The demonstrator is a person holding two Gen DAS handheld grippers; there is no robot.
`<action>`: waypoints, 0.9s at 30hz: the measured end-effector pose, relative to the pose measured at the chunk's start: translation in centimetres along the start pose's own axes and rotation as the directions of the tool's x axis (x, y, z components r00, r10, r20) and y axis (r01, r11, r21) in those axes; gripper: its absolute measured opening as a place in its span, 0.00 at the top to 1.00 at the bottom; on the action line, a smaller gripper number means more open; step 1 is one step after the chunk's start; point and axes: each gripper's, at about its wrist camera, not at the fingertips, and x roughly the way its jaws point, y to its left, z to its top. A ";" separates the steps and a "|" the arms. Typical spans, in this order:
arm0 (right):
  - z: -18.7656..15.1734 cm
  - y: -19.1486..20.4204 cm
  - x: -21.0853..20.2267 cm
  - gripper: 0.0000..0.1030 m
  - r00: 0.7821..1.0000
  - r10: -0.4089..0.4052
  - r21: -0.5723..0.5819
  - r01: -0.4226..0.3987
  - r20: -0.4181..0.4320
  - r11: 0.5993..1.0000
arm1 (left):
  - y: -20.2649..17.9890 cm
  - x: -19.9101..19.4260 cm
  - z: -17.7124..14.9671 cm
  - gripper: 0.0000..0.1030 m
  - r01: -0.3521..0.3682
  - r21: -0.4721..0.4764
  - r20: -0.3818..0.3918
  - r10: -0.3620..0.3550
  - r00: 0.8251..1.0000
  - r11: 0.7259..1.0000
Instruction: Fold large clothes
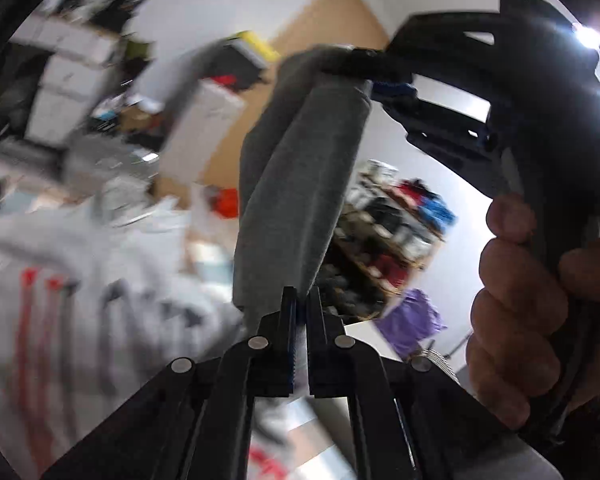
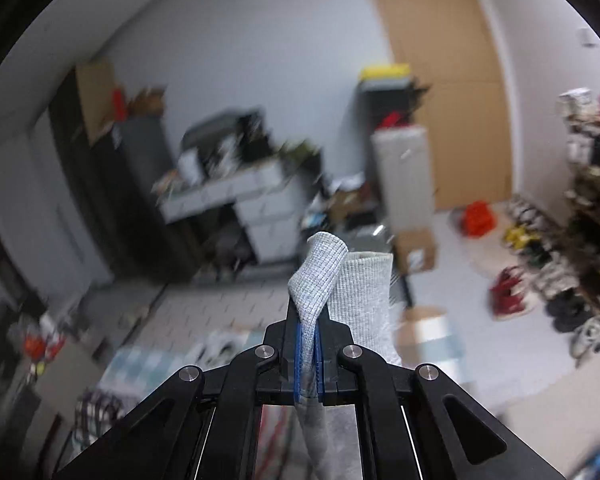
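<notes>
Garment (image 1: 300, 184) between both clamped grippers

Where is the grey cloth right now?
The grey cloth hangs mid-air, stretched between the left gripper and the right gripper.

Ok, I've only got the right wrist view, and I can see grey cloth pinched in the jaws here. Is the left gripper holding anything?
Observer: Yes, the left gripper is shut on the grey cloth too.
Operator: Does the cloth sag between the two?
Observer: No. It runs as one folded band from the left jaws straight up to the right gripper, and it looks fairly taut.
Operator: Any more fabric around?
Observer: Pale printed fabric with red and dark marks spreads out on the left of the left wrist view. It is too blurred to tell whether it is the same garment.
</notes>
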 end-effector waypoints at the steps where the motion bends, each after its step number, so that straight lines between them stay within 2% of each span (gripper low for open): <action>1: -1.0 1.5 2.1 0.95 0.999 0.000 -0.010 -0.001 -0.042 1.000 | 2.1 -0.5 -0.4 1.00 -0.031 -0.043 -0.005 0.031 1.000 0.999; 4: -3.9 5.0 8.3 0.95 0.986 -0.002 -0.030 -0.003 -0.165 1.000 | 7.7 -1.1 -1.8 1.00 -0.096 -0.166 -0.055 0.088 0.995 0.981; 5: -5.3 5.8 10.1 0.95 0.979 -0.012 -0.043 0.003 -0.203 0.999 | 9.1 -1.0 -1.9 1.00 -0.100 -0.202 -0.068 0.088 0.994 0.974; 8: -9.1 7.2 14.5 0.95 0.940 -0.010 -0.066 -0.013 -0.340 0.998 | 13.1 -2.1 -3.1 1.00 -0.153 -0.281 -0.113 0.126 0.986 0.947; 10: -12.2 7.7 17.4 0.95 0.896 -0.003 -0.067 -0.029 -0.443 0.997 | 14.6 -2.7 -3.7 1.00 -0.166 -0.313 -0.143 0.126 0.982 0.935; 11: -14.0 7.8 19.2 0.95 0.865 -0.005 -0.064 -0.032 -0.502 0.997 | 15.1 -3.0 -4.0 0.98 -0.156 -0.322 -0.158 0.109 0.981 0.934; 12: -15.2 8.2 19.8 0.95 0.846 0.004 -0.060 -0.043 -0.534 0.997 | 15.6 -3.4 -4.4 0.97 -0.163 -0.327 -0.172 0.111 0.979 0.931; 13: -16.7 8.5 20.9 0.95 0.815 0.029 -0.053 -0.073 -0.578 0.996 | 16.1 -4.1 -4.9 0.97 -0.187 -0.330 -0.185 0.131 0.974 0.925; 14: -17.8 9.1 21.4 0.94 0.789 0.047 -0.049 -0.097 -0.612 0.994 | 16.5 -5.0 -5.1 0.96 -0.188 -0.338 -0.181 0.133 0.975 0.922; 15: -19.0 9.6 22.1 0.94 0.754 0.064 -0.043 -0.122 -0.654 0.992 | 16.7 -5.8 -5.6 0.95 -0.189 -0.345 -0.178 0.133 0.975 0.919; 16: -20.1 9.9 22.6 0.93 0.722 0.068 -0.045 -0.137 -0.689 0.990 | 16.8 -6.4 -5.6 0.89 -0.198 -0.350 -0.180 0.142 0.973 0.916; 17: -21.2 10.5 22.9 0.92 0.697 0.063 -0.070 -0.160 -0.714 0.985 | 17.2 -7.2 -6.0 0.74 -0.211 -0.364 -0.185 0.151 0.971 0.907; 18: -21.8 11.3 22.8 0.88 0.687 0.070 -0.093 -0.198 -0.723 0.976 | 17.6 -8.3 -6.1 0.65 -0.209 -0.376 -0.179 0.151 0.972 0.903; 19: -22.2 12.3 22.7 0.69 0.684 0.069 -0.118 -0.222 -0.726 0.968 | 17.8 -8.9 -6.2 0.53 -0.223 -0.386 -0.168 0.169 0.971 0.895; 20: -22.6 13.0 22.3 0.49 0.685 0.059 -0.152 -0.243 -0.726 0.958 | 18.0 -9.5 -6.2 0.49 -0.242 -0.395 -0.165 0.191 0.968 0.886; 21: -23.0 14.0 21.4 0.01 0.713 0.038 -0.216 -0.262 -0.700 0.941 | 18.4 -10.1 -6.4 0.49 -0.245 -0.403 -0.168 0.192 0.967 0.882; 22: -23.0 14.8 20.8 0.00 0.738 0.021 -0.265 -0.268 -0.674 0.926 | 18.4 -10.3 -6.5 0.49 -0.244 -0.408 -0.176 0.186 0.967 0.880; 23: -23.2 15.5 20.2 0.00 0.749 0.009 -0.309 -0.284 -0.663 0.908 | 18.2 -10.4 -6.6 0.49 -0.263 -0.401 -0.190 0.201 0.961 0.877; 24: -23.3 15.9 19.7 0.00 0.744 0.021 -0.305 -0.298 -0.667 0.904 | 18.0 -10.5 -6.6 0.49 -0.273 -0.395 -0.185 0.215 0.959 0.877; 25: -23.2 15.8 19.3 0.00 0.750 0.036 -0.293 -0.301 -0.661 0.907 | 17.9 -10.7 -6.5 0.49 -0.275 -0.383 -0.172 0.224 0.959 0.882; 27: -21.9 15.8 17.6 0.00 0.785 0.090 -0.271 -0.316 -0.613 0.909 | 17.7 -11.5 -6.3 0.49 -0.287 -0.344 -0.160 0.246 0.956 0.894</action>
